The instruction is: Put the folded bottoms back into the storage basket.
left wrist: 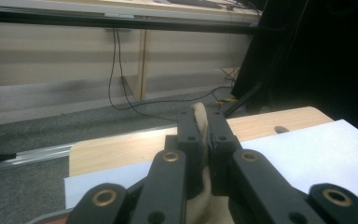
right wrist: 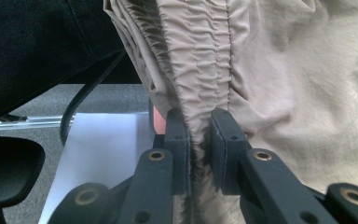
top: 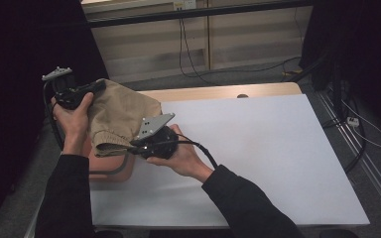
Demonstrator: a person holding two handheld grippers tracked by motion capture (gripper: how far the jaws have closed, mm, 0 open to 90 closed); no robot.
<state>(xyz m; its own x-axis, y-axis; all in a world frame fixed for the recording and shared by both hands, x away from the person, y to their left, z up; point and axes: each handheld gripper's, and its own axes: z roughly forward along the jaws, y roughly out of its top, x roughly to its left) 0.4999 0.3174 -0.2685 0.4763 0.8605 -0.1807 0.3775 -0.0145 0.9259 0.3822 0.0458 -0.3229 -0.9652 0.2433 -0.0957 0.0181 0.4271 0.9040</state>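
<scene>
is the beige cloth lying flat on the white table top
No, the beige cloth is held up off the white table top, pinched by the left gripper and the right gripper at two edges.

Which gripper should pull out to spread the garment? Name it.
Right, probably. The right gripper pinches the beige garment by its gathered waistband, beside open table; the left gripper holds the far edge.

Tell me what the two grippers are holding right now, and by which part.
Both hold the tan garment. The right gripper pinches its gathered elastic waistband; the left gripper pinches a fold of fabric at the far edge.
</scene>
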